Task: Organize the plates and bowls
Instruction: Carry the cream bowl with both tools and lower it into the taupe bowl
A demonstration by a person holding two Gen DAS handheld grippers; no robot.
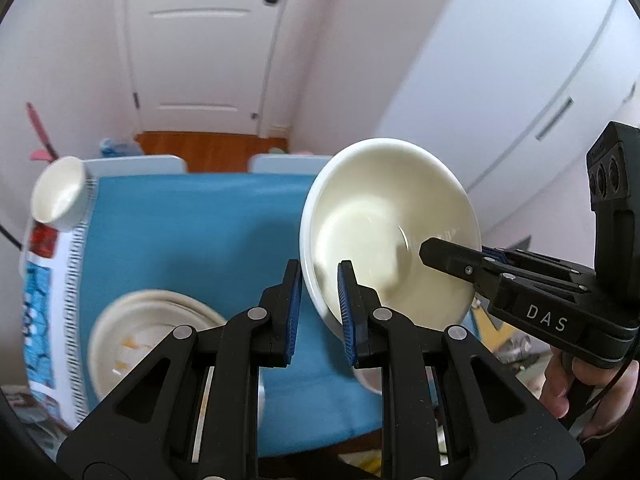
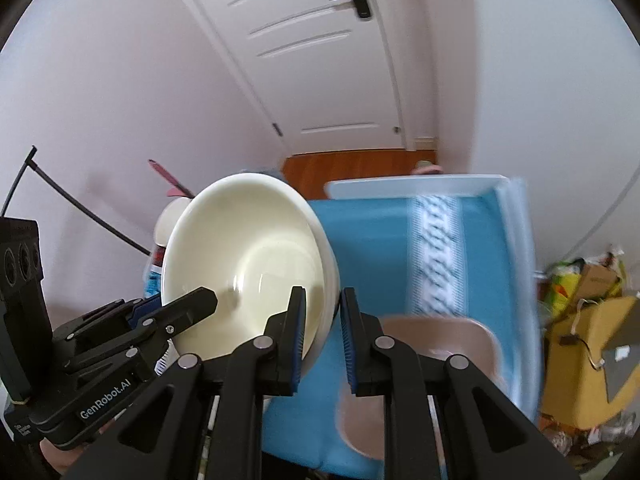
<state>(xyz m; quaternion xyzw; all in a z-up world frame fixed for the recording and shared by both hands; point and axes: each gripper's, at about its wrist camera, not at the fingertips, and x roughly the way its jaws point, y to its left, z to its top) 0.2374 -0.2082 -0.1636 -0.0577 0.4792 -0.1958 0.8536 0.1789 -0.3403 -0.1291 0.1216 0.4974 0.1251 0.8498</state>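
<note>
A cream bowl (image 1: 384, 224), nested in a second white bowl, hangs tilted above the blue-covered table (image 1: 192, 232). My left gripper (image 1: 318, 312) is shut on its near rim, and my right gripper (image 2: 322, 332) is shut on the opposite rim of the same bowl (image 2: 248, 264). Each gripper shows in the other's view, the right gripper (image 1: 460, 258) at right and the left gripper (image 2: 188, 304) at left. A stack of cream plates (image 1: 148, 328) lies on the table at lower left. A pinkish-brown bowl (image 2: 432, 364) sits on the table under my right gripper.
A white cup (image 1: 60, 196) lies tipped on a patterned cloth at the table's left edge. White chair backs (image 1: 168, 164) stand at the far edge. A white door (image 1: 200, 48) is behind. Cardboard boxes (image 2: 588, 344) and clutter lie on the floor at right.
</note>
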